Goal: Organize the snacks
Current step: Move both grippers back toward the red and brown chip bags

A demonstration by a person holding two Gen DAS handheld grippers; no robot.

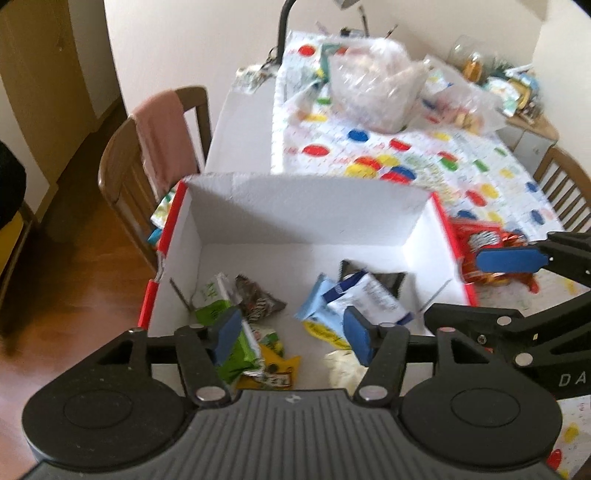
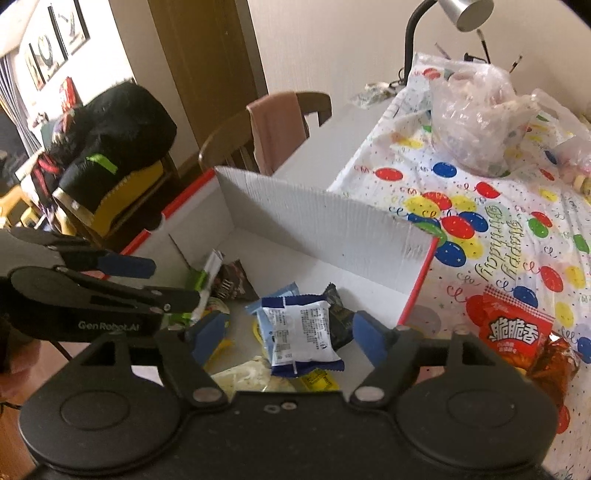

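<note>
Red snack packet (image 2: 511, 326) – "脆脆香" – beside box (image 2: 317, 218)

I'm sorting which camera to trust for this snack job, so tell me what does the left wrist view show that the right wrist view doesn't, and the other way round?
Only the left wrist view shows the cluttered far right corner of the table, with a glass jar, and a second wooden chair on the right.

Only the right wrist view shows the black and yellow bag left of the box, the framed pictures on the wall, and the lamp head.

Both show the white box of snacks, the blue and white packet, the red snack bag, the chair with pink cloth, and the clear plastic bag.
</note>
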